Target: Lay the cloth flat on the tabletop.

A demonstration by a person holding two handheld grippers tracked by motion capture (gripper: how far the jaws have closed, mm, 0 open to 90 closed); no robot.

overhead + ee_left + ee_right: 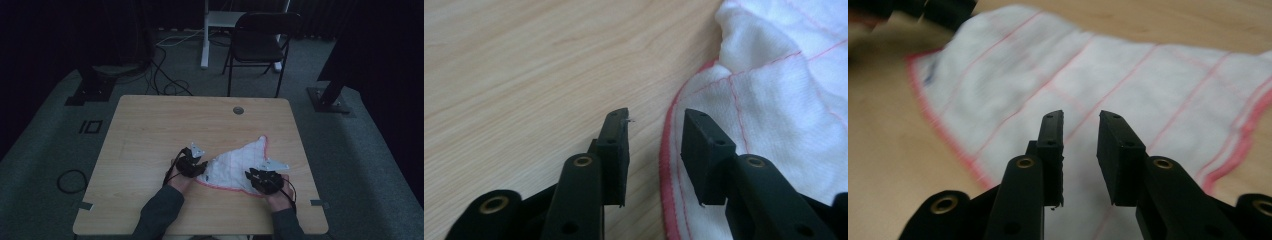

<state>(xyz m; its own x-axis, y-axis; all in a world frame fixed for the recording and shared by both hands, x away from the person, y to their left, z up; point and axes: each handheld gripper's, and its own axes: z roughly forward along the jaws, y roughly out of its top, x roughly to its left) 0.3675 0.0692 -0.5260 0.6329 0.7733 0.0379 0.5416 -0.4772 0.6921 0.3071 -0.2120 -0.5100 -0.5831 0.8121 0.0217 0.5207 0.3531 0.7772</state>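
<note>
A white cloth [235, 162] with thin red lines and a red hem lies flat on the wooden table [150, 130], roughly triangular, near the front right. My left gripper [192, 164] sits at the cloth's left edge; in the left gripper view its jaws stand open [655, 137] straddling the red hem of the cloth [774, 100], nothing pinched. My right gripper [264, 178] is over the cloth's near right part; in the right gripper view the gripper [1081, 137] is open low above the cloth [1058, 75]. The other gripper [933, 10] shows at top left there.
The table has a round cable hole [238, 110] near its far edge. A black folding chair [260, 42] and a white desk leg [205, 35] stand beyond the table. Cables [165, 80] run across the grey floor. Bare wood lies left of the cloth.
</note>
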